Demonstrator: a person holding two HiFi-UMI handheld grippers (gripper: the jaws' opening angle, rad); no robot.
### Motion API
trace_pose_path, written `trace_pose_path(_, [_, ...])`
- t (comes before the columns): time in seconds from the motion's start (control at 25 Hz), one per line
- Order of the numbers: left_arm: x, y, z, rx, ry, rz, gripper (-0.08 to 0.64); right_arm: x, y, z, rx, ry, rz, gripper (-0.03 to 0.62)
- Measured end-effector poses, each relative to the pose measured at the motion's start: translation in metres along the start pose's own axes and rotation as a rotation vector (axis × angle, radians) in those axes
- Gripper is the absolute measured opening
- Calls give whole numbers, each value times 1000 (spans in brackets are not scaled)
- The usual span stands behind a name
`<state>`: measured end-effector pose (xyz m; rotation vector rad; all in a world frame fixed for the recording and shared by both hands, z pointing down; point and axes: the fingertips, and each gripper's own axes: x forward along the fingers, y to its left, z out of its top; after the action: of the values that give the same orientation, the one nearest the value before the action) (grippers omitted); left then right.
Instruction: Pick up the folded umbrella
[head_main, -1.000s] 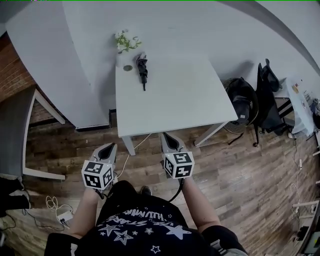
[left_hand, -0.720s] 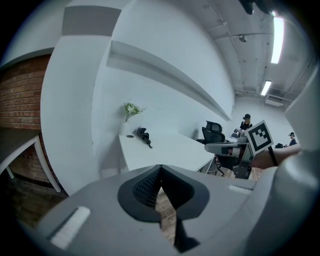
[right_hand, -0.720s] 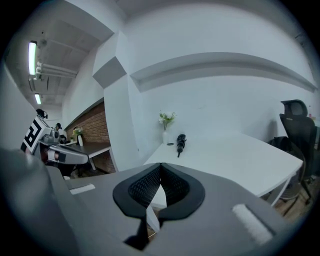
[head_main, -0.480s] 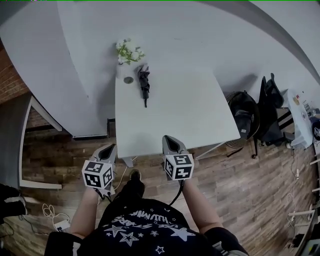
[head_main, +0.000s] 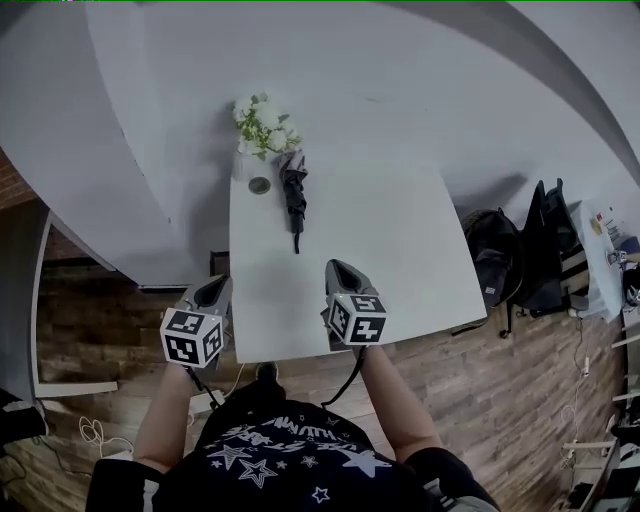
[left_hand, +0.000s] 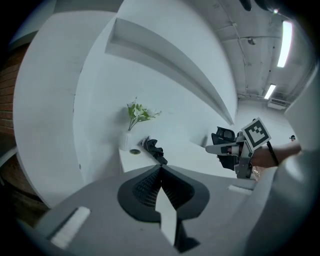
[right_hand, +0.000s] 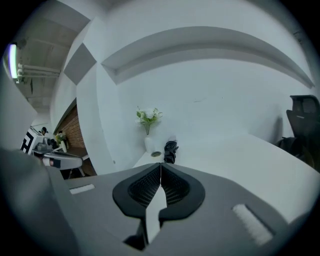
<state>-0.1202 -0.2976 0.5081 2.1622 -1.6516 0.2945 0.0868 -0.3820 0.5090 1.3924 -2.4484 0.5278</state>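
**While both tools sit clenched on nothing, the folded umbrella is still well out of reach**

Since neither tool is near it, here is where the target lies: the folded umbrella (head_main: 293, 195) is flat on the white tabletop (head_main: 390, 250) at the far left end. Its thin end points back at you, and its bunched dark fabric is up by the wall. Just beside that far end stands a white vase of flowers (head_main: 262, 125), with a small round dark thing (head_main: 260, 185) close on the umbrella's left; I can't tell what that is.

Risks, as I judge them:
- Both tools have their jaws pressed together and empty. If you arrive like that, you will push the umbrella instead of grasping it, likely into the vase.
- The vase is the nearest thing to knock. A wide or left-side approach could tip it or sweep the round thing off the edge.
- Grabbing the thin near end alone may let the heavy fabric end sag or swing; mid-body looks safer.
- The fabric looks loose, so the pads may catch only cloth and slip.

Pose: your forearms reach forward side by side, with the tools pointing ahead and slightly down and the marker cubes on top. The right tool (head_main: 343, 275) is over the near edge of the tabletop, roughly in line with the umbrella but a bit right of it. The left tool (head_main: 212, 293) hangs just outside the tabletop's near-left corner, over the wooden floor (head_main: 120, 320).
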Motion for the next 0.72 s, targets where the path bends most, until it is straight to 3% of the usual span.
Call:
trace_pose_path(0.2, [30,20,16,3,-4,-7,3,45,-8,16,46,28,-6,72])
trace_pose_path(0.48, [69,43,34,4,7,-13,3,105,-14,30,101,78,17,272])
trace_pose_path(0.72, [102,63,42,6,16,-9,3,160,-15,33,119,132,28,366])
